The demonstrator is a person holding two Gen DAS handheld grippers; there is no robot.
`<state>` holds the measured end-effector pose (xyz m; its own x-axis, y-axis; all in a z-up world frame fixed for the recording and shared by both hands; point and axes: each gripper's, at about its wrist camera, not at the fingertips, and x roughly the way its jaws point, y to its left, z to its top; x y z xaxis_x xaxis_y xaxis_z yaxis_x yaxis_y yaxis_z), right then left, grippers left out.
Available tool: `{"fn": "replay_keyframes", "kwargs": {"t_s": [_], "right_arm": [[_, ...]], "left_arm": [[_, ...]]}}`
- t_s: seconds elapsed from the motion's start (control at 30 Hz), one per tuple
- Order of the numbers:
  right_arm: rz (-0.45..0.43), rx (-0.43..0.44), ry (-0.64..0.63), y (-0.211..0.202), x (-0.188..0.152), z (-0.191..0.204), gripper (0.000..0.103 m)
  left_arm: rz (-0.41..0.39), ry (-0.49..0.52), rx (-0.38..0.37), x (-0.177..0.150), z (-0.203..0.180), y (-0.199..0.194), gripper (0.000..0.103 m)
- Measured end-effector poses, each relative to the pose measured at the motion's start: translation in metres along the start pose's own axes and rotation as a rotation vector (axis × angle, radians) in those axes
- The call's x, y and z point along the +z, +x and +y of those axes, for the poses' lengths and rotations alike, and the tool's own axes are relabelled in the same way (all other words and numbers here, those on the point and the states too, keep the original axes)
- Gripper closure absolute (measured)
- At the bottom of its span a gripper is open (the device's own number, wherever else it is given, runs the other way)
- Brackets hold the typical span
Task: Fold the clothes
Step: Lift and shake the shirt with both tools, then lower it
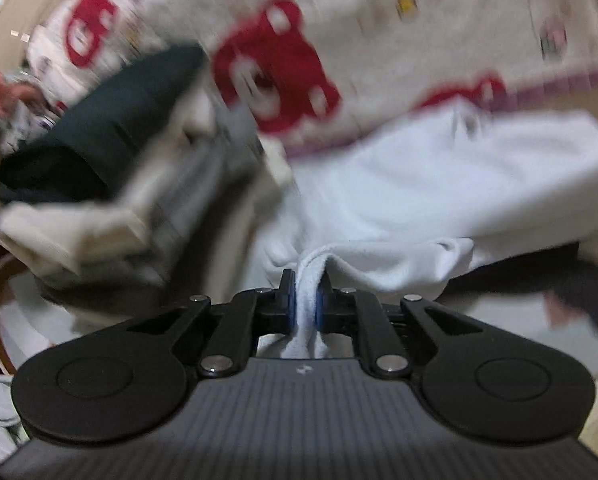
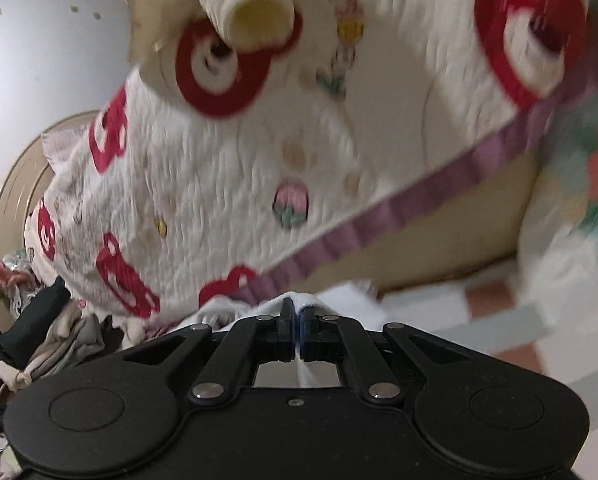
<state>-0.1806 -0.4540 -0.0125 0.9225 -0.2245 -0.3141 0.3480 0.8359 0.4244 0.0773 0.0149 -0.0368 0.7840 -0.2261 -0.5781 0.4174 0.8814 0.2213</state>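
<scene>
A bunched edge of a white garment is clamped between the blue pads of the left gripper, the cloth running through the jaws and spreading out beyond them. In the right wrist view, the right gripper is seen closed tight on a thin fold of the same white cloth, a strip of it showing below the pads. One white garment is thus held by two grippers, apparently lifted and stretched at the near edge of the bed.

The step in hand is judged to be the carrying or spreading of the garment; whether it is being opened for a fold or brought over mid-fold cannot be settled, since both views are blurred. An even grip and a flat stretch of cloth would be called for next.

Beyond the garment, one quilt printed with red bear heads is spread over the bed. To the left of the garment, one pile of clothes is seen, a dark piece on top. Beyond the quilt, one cream roll is visible.
</scene>
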Motion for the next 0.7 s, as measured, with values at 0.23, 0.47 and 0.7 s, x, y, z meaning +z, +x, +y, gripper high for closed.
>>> {"fn": "replay_keyframes", "kwargs": {"t_s": [0.23,0.47,0.7], "right_arm": [[0.127,-0.050,0.058,-0.048,-0.061,-0.020,0.100],[0.368,-0.102,0.038,-0.013,-0.130,-0.032,0.100],[0.145,-0.058,-0.030,0.042,0.022,-0.020,0.100]], "left_arm": [[0.155,-0.111,-0.067,-0.032,0.003,-0.048,0.094],[0.159,0.000,0.038,-0.023,-0.019,-0.005,0.096],[-0.014,0.020,0.090,0.080,-0.009,-0.004,0.096]]}}
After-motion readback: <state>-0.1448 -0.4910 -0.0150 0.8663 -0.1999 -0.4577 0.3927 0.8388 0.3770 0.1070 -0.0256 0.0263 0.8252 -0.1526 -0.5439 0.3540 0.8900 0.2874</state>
